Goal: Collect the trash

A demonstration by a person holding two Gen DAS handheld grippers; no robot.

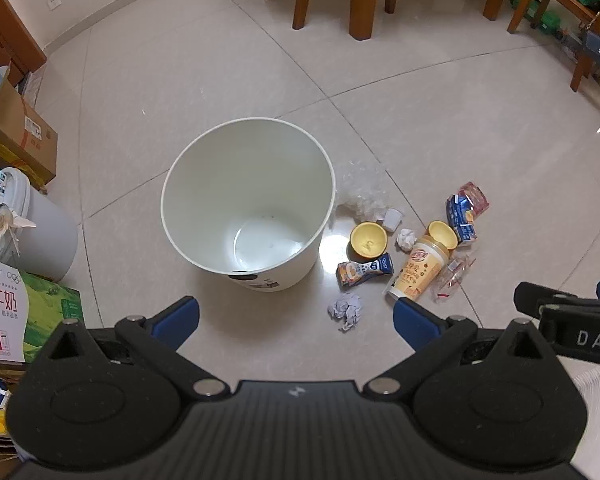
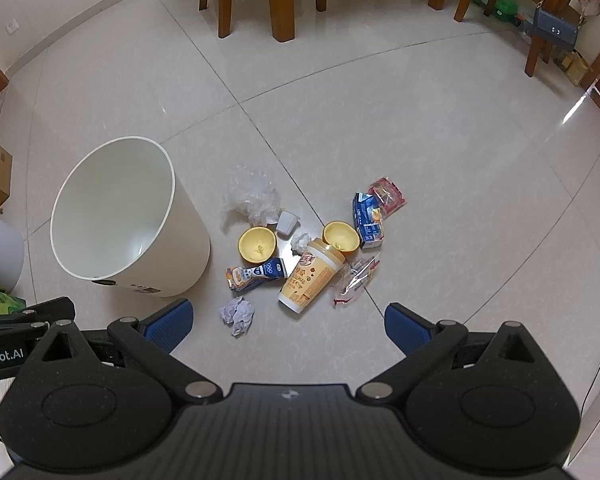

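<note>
Left gripper: blue-padded fingers spread wide, nothing between them, held above the tiled floor at the 6 o'clock edge of the white bin.

Right gripper: fingers likewise wide apart and empty, held above the floor at 6 o'clock of the litter, just short of it.

White bin: upright on the floor, open-topped, empty inside; dark label on the outer wall near the base. In the right wrist view, at 9 o'clock of the litter.

Litter, all on the floor at 3 o'clock of the bin:
- Crumpled paper ball, nearest the grippers, apart from the rest.
- Tan drink cup, lying on its side, base toward the grippers.
- Flattened blue-and-white carton, at 9 o'clock of the cup, touching a yellow bowl.
- Second yellow bowl, at the cup's far end.
- Clear wrapper with red print, at 3 o'clock of the cup.
- Small white tissue wad, between the two bowls.
- Small white cup, tipped over.
- Crumpled clear plastic, just beside the bin.
- Blue carton, with a red packet touching it at 1 o'clock.

Surroundings: wooden chair legs at 12 o'clock; cardboard boxes and a milk case at 9 o'clock in the left wrist view.
</note>
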